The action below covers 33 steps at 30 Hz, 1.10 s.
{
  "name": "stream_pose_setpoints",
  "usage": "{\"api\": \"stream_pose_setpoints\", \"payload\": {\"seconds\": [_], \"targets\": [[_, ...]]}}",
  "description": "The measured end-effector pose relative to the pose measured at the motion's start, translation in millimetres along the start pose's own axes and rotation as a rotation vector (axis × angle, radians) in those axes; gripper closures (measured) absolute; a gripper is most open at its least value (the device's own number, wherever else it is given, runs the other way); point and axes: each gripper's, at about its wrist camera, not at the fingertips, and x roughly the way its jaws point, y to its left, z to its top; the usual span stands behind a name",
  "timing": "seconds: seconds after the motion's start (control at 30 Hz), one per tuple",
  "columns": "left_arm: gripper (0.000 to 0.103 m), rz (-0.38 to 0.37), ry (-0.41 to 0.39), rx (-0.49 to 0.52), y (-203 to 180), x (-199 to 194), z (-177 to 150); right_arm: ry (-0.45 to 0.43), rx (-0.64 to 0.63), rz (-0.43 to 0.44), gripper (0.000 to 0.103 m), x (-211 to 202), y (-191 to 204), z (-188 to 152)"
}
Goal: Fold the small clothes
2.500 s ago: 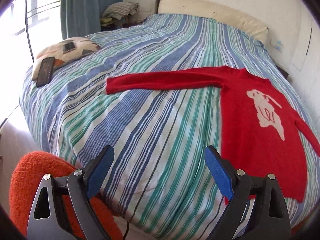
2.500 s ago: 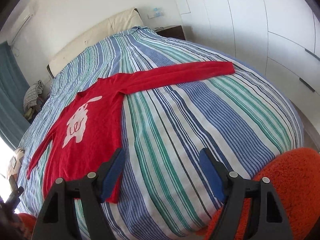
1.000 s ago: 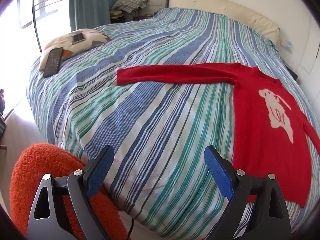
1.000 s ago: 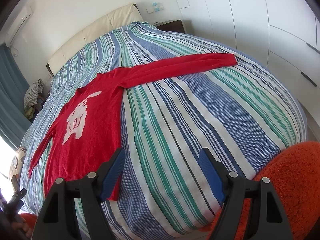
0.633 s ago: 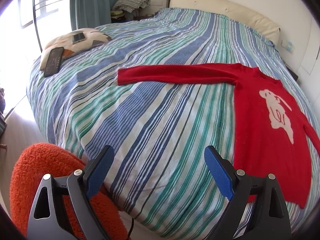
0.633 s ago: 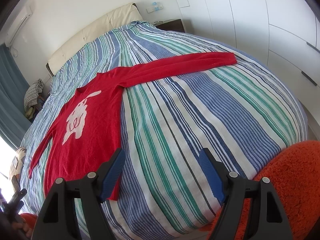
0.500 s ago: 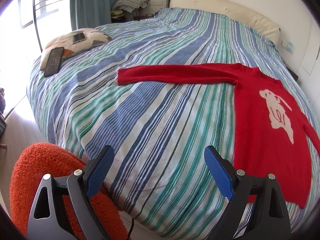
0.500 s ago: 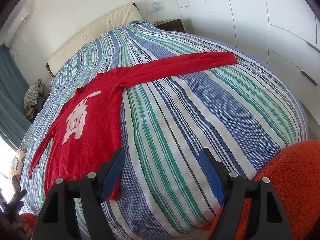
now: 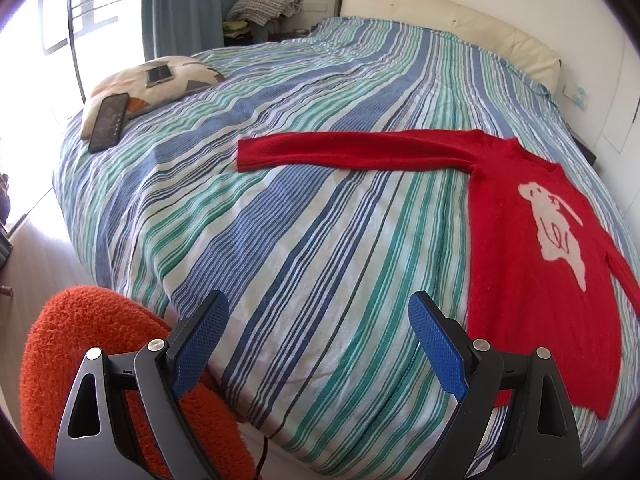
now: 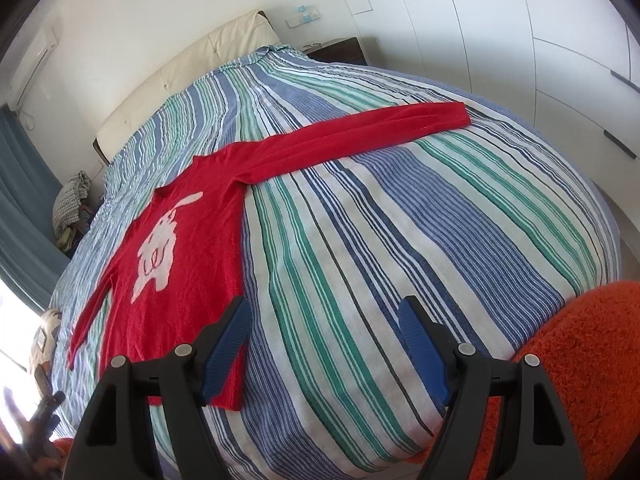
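Sweater (image 9: pixel 532 248) flat on bed (image 9: pixel 320 208)

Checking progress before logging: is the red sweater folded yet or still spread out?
Spread out. The red sweater lies flat on the striped bedspread, its sleeve stretched straight sideways, no folds.

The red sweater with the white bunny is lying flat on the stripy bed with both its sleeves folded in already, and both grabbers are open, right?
Not quite. The sleeves are not folded in. On the red sweater, one sleeve stretches straight out in the left wrist view, the other sleeve in the right wrist view. The rest holds: it lies flat on the stripy bed, and the left gripper and right gripper are open.
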Motion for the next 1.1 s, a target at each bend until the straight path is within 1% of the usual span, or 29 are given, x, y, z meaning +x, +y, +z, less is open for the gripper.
{"api": "stream_pose_setpoints", "payload": {"seconds": [0.13, 0.17, 0.23, 0.3, 0.37, 0.5, 0.57, 0.6, 0.7, 0.73, 0.8, 0.87, 0.9, 0.93, 0.97, 1.0, 1.03, 1.1], "targets": [[0.01, 0.009, 0.013, -0.023, 4, 3, 1, -0.049, 0.07, 0.068, 0.027, -2, -18, 37], [0.01, 0.01, 0.019, -0.025, 4, 5, 0, -0.056, 0.089, 0.098, 0.027, 0, -22, 49], [0.01, 0.011, 0.024, -0.021, 3, 5, -1, -0.052, 0.144, 0.187, 0.027, 10, -34, 73], [0.01, 0.013, 0.017, -0.005, -1, 4, -2, -0.033, 0.244, 0.265, 0.027, 28, -54, 96], [0.01, 0.017, 0.003, 0.015, -4, 0, -3, -0.02, 0.376, 0.31, 0.027, 51, -82, 112], [0.01, 0.033, -0.005, 0.041, -6, -1, -4, 0.008, 0.601, 0.294, 0.028, 92, -141, 125], [0.01, 0.042, 0.006, 0.037, -5, 2, -4, 0.001, 0.687, 0.296, 0.028, 104, -163, 127], [0.01, 0.046, 0.013, 0.033, -5, 4, -4, -0.003, 0.709, 0.305, 0.029, 108, -169, 129], [0.01, 0.053, 0.034, 0.03, -6, 10, -4, -0.009, 0.704, 0.314, 0.03, 119, -176, 137], [0.01, 0.056, 0.038, 0.036, -8, 11, -5, -0.012, 0.695, 0.308, 0.033, 122, -176, 139], [0.01, 0.063, 0.043, 0.053, -11, 13, -6, -0.029, 0.685, 0.307, 0.033, 128, -176, 145], [0.01, 0.071, 0.046, 0.073, -15, 14, -8, -0.029, 0.677, 0.302, 0.035, 136, -176, 150], [0.01, 0.076, 0.049, 0.083, -16, 15, -9, -0.025, 0.67, 0.292, 0.039, 140, -177, 152], [0.01, 0.08, 0.052, 0.091, -18, 16, -10, -0.019, 0.657, 0.28, 0.048, 144, -176, 155], [0.01, 0.084, 0.056, 0.097, -19, 17, -10, -0.009, 0.636, 0.251, 0.057, 148, -174, 158], [0.01, 0.088, 0.059, 0.102, -19, 18, -11, 0.007, 0.617, 0.218, 0.085, 150, -174, 161], [0.01, 0.091, 0.062, 0.104, -20, 19, -11, 0.025, 0.598, 0.172, 0.099, 152, -173, 163], [0.01, 0.09, 0.065, 0.105, -20, 20, -11, 0.012, 0.543, 0.11, 0.099, 146, -166, 174]]}}
